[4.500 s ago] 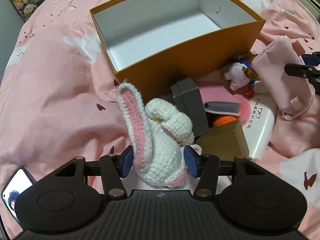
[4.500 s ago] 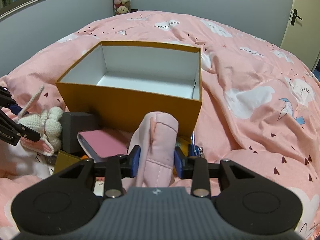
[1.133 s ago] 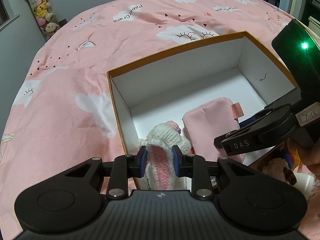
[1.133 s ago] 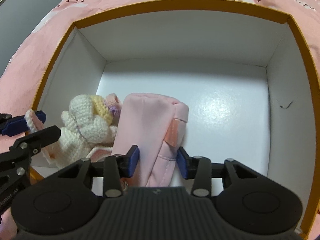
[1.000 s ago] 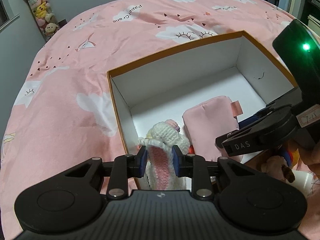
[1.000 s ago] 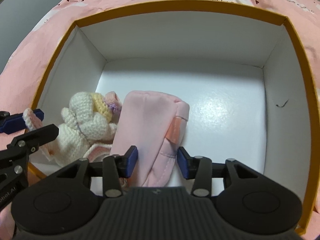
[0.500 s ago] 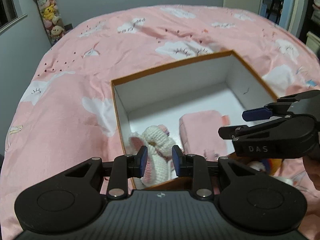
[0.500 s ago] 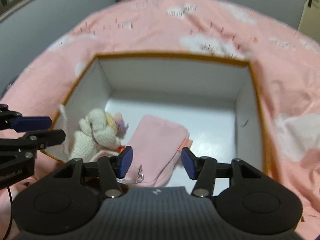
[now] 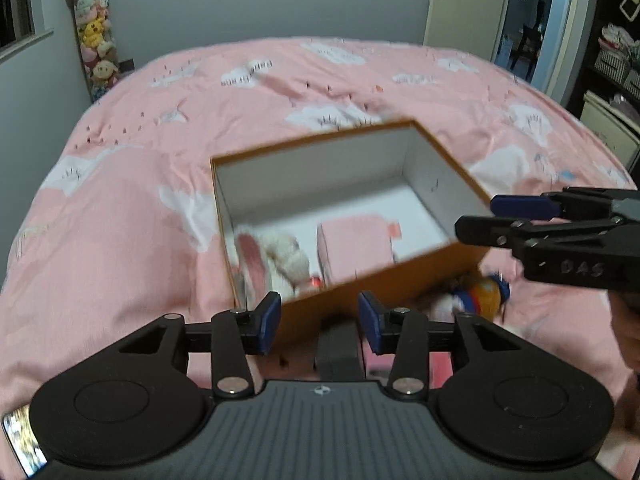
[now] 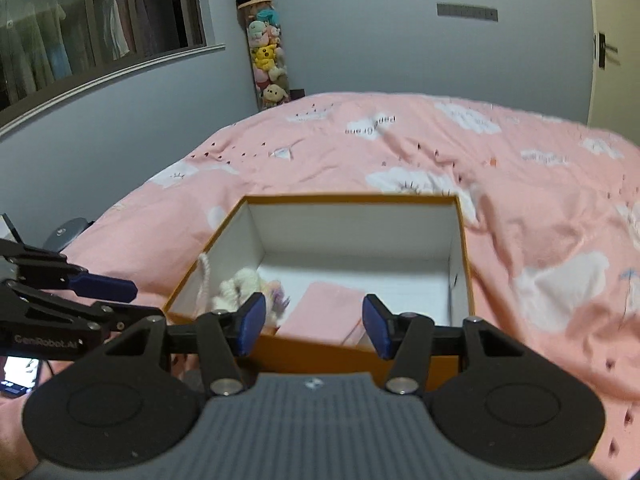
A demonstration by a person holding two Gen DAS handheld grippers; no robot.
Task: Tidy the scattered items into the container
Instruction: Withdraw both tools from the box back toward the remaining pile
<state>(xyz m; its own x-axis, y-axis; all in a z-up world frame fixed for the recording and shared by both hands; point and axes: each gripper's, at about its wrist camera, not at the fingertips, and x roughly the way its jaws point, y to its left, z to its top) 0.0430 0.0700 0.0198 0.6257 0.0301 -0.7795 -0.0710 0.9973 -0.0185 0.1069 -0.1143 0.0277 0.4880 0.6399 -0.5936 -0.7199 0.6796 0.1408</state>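
Orange cardboard box (image 9: pixel 384 280) on bed holds crochet rabbit (image 9: pixel 280 256) and pink pouch (image 9: pixel 356 240). Remaining doll (image 9: pixel 476 296) lies just right of box, nearer right gripper (image 10: pixel 311 328). Left gripper (image 9: pixel 319 320) jaws just opened; both stand apart, empty.

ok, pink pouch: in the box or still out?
In. The pink pouch lies on the white floor of the orange box, beside the crocheted bunny; neither tongs touch it.

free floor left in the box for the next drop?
Yes: the white floor of the orange cardboard box is bare from the flat pink fabric pouch to the far and right-hand walls. The near-left corner is crowded: the white crocheted rabbit lies beside the pouch. Both grippers, left and right, are open with nothing between the jaws.
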